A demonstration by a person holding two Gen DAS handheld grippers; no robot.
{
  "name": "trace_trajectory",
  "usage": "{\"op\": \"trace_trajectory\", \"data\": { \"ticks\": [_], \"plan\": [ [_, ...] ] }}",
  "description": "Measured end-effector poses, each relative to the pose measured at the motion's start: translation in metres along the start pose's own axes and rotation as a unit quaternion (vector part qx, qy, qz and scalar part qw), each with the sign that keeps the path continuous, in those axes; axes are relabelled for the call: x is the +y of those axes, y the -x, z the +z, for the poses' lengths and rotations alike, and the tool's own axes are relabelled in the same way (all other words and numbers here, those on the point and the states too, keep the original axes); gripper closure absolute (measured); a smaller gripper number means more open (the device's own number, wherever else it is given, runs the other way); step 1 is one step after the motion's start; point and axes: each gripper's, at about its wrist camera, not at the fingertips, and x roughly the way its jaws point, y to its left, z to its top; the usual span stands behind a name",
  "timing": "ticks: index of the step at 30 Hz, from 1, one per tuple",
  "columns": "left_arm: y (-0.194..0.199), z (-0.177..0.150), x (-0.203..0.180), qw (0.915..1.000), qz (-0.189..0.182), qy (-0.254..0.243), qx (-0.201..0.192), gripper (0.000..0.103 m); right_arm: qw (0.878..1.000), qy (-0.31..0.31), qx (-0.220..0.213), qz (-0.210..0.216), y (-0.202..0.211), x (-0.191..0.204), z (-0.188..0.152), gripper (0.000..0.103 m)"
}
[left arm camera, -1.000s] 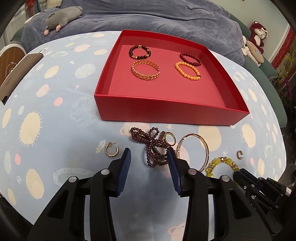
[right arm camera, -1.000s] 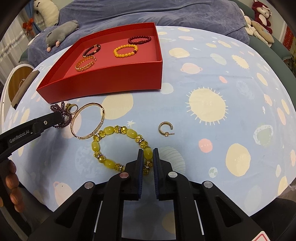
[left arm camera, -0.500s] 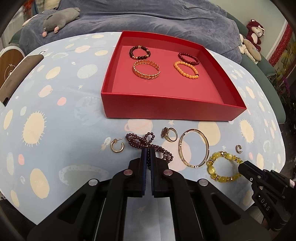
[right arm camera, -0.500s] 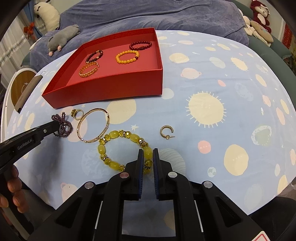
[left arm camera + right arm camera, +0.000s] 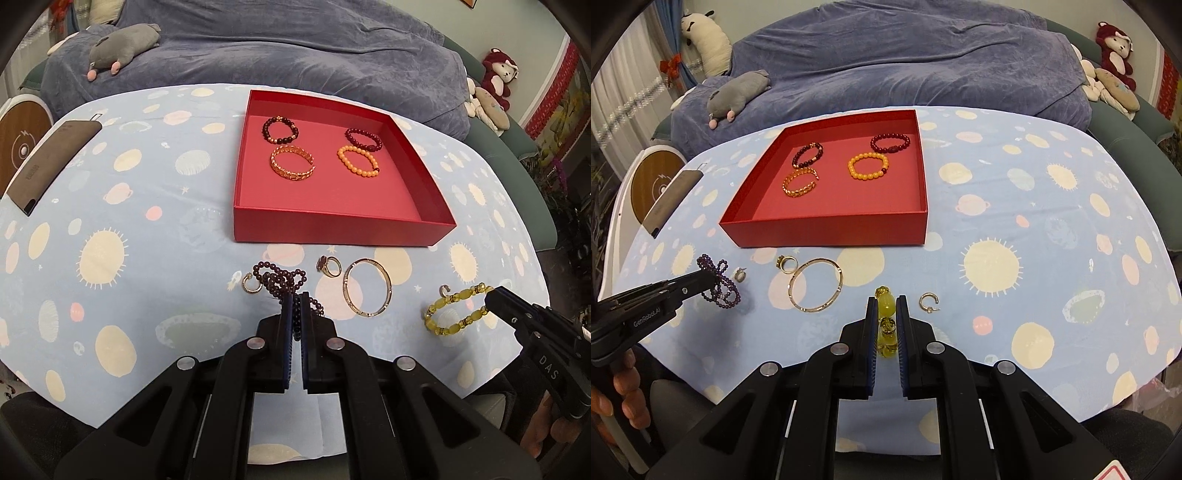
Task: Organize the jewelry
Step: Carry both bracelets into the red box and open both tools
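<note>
From the left wrist view, the red box (image 5: 332,230) sits on the planet-print tablecloth (image 5: 110,221) with four bracelets already laid inside: a dark beaded one (image 5: 279,130), a gold chain cuff (image 5: 292,167), a dark red one (image 5: 363,139) and an orange one (image 5: 358,166). So I'd judge the job roughly half done. In front of the box, a gold hoop earring (image 5: 250,284), a ring (image 5: 328,265) and a thin bangle (image 5: 367,288) lie loose. The left gripper (image 5: 295,306) is clenched on the purple bead string (image 5: 282,282), which looks partly raised off the cloth, though I cannot be sure. Off to the right, the right gripper's arm carries the letters "DAS", and the yellow bracelet (image 5: 456,308) hangs from its tip.

From the right wrist view, the right gripper (image 5: 886,314) is clamped on that yellow bracelet, seen edge-on between the blue pads (image 5: 871,325), near the front of the table and well short of the box. A second gold hoop earring (image 5: 929,302) lies just beside it. The other tool's arm reads "GenRobot.AI". A grey case (image 5: 670,201) at the far left has small writing I can't make out. Left to do, as I see it: carry both held pieces into the box, then the bangle, ring and two earrings.
</note>
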Motion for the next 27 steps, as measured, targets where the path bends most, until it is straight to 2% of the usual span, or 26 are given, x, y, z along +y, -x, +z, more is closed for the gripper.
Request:
{"op": "trace_trajectory", "data": {
  "ticks": [8,15,21,27],
  "plan": [
    [0.018,0.027,-0.009,0.9996,-0.017,-0.009,-0.021,0.100,0.999,0.022,-0.037,0.008,0.013,0.012,0.039,0.094],
    [0.011,0.067,-0.022,0.9986,-0.018,-0.030,-0.041,0.100,0.998,0.034,-0.055,0.023,0.003,0.025,0.084,0.094],
    [-0.010,0.097,-0.026,0.9983,-0.019,-0.033,-0.043,0.100,0.997,0.047,-0.047,0.032,-0.025,0.039,0.109,0.094],
    [-0.040,0.109,-0.021,0.9993,-0.011,-0.027,-0.024,0.100,0.998,0.044,-0.029,0.045,-0.059,0.047,0.121,0.094]
  ]
}}
